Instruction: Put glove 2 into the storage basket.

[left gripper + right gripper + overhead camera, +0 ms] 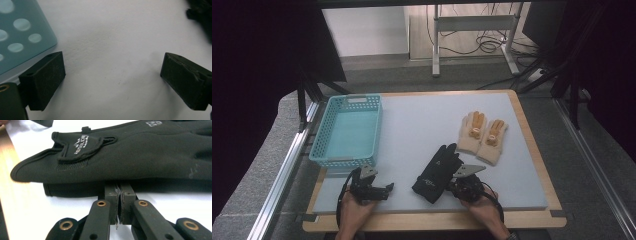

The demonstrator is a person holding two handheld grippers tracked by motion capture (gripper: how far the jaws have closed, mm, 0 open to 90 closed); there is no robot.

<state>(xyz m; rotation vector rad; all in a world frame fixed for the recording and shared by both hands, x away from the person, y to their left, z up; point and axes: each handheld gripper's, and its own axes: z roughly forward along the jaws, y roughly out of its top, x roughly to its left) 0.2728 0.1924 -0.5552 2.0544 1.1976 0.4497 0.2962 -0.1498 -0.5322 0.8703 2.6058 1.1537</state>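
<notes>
The right gripper (pixel 119 203) has its jaws closed, tips at the black glove's (pixel 130 152) edge; pinching only air, it could push the glove away. The left gripper (pixel 112 80) stands open.

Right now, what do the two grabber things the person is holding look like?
Each hand-held gripper is black, with two blocky jaws on hinged links pinned by brass-coloured rivets. The left hand-held gripper and the right hand-held gripper each carry a grey three-cornered plate on top and trail a black cable. The jaw pads look scuffed. No sleeves show.
</notes>
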